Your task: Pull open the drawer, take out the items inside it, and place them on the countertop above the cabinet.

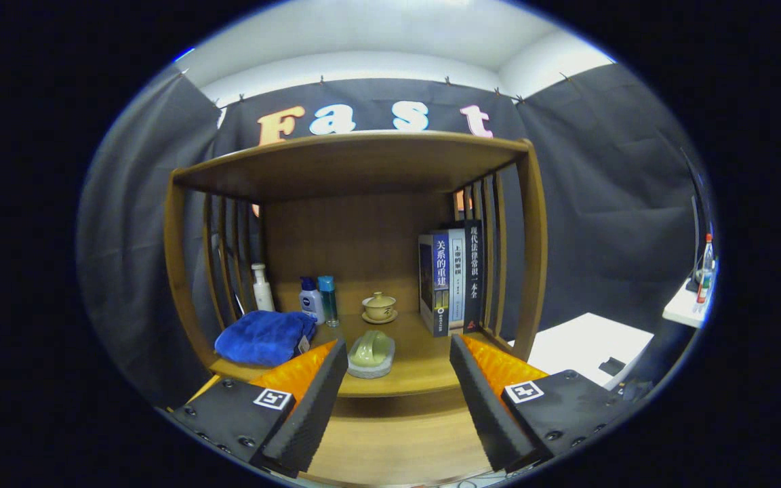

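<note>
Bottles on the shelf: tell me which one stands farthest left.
The white pump bottle, against the left slats behind the blue towel. The blue-capped white bottle and teal bottle stand together further right. The gripper is open.

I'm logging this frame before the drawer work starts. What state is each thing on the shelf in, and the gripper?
gripper: open, fingers apart, holding nothing
green soap dish: lying on the shelf, just ahead of the fingers
lidded teacup: upright on its saucer, lid on
blue towel: folded
books: standing upright
bottles: upright, capped
</note>
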Tool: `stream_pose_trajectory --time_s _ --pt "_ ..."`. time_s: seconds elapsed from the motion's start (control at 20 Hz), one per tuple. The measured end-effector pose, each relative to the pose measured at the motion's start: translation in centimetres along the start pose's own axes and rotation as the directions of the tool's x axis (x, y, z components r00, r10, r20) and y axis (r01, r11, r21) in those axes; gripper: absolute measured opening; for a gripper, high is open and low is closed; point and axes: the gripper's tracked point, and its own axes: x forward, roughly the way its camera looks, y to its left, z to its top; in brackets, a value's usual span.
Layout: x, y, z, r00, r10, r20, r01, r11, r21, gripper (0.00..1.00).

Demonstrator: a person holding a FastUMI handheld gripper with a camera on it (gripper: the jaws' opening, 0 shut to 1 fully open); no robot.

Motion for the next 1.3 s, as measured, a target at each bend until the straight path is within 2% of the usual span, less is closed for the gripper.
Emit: stream_pose_trajectory --time_s 0.25,0.5,0.85,1.3 --pt "-4.7 -0.5 -2.1 1.0 0.008 0.025 -0.008 0.999 0.035 0.98" --pt "-8.6 -1.8 -5.2 0.999 0.009 0.052 -0.009 1.0 -0.002 0.98" --pt "-11.6 -3.3 -11.2 1.0 0.012 0.012 -0.012 1.0 0.007 0.98" --pt "-12.5 -3.6 -18.0 0.998 0.014 -0.069 -0.009 0.997 0.077 0.98"
